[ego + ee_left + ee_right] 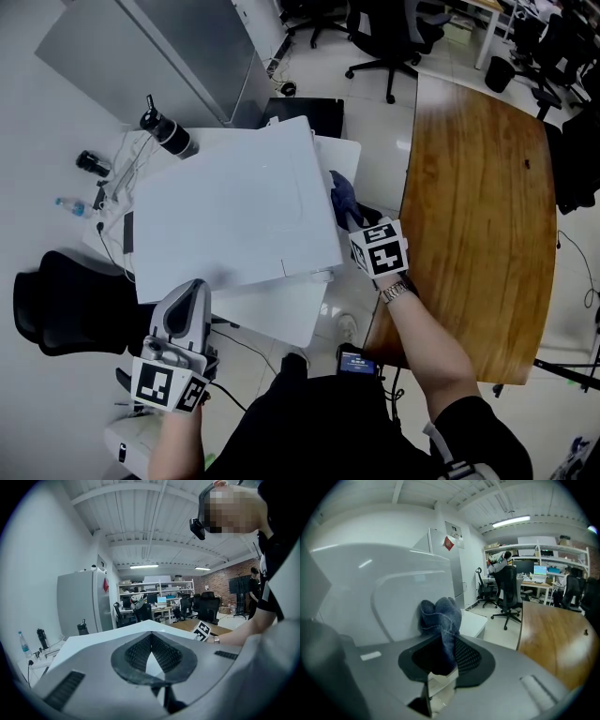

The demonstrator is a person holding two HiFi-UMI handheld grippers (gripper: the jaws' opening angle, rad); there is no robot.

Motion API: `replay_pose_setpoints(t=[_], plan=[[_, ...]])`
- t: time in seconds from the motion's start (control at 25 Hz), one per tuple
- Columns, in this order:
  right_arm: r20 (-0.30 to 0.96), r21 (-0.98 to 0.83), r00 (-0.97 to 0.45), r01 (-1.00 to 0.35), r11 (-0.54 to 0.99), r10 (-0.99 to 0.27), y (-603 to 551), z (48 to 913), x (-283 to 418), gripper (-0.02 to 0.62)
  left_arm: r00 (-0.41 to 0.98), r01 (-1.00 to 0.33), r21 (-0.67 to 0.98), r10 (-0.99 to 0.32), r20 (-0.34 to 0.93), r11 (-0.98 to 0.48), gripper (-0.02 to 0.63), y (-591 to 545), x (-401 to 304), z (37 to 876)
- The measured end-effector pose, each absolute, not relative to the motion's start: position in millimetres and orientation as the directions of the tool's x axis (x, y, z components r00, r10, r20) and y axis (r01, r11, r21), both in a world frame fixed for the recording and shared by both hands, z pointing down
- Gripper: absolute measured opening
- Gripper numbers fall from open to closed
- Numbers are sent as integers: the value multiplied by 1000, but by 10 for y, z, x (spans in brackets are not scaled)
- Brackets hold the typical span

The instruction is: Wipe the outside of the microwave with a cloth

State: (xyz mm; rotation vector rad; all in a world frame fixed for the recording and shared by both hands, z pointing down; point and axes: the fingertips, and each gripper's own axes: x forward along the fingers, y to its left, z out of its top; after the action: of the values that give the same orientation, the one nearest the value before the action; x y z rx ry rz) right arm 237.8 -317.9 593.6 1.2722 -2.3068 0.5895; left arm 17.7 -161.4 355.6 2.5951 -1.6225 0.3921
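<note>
Where the head view looks down, the microwave (234, 211) is seen on a white table (281, 323); the cloth (343, 197) is pressed to its right side by the right gripper (352, 220); in the left gripper view, the left gripper (150, 641) is clenched on nothing, pointed across the microwave's top; in the right gripper view, the blue cloth is pinched between the jaws.

You are holding a dark blue cloth (439, 616) by the white microwave (234, 211). The grey left gripper (151, 641) and right gripper (440, 639) are showing black-and-white square markers, beside a seemingly wood-grained brown table (478, 234).
</note>
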Motion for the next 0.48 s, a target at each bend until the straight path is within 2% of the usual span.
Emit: replay_pose_setpoints(t=[0.48], plan=[[648, -162, -460, -862, 480, -607, -3178, 6470, 2392, 81, 391, -901, -98, -890, 236, -422, 5, -1619, 166, 3576]])
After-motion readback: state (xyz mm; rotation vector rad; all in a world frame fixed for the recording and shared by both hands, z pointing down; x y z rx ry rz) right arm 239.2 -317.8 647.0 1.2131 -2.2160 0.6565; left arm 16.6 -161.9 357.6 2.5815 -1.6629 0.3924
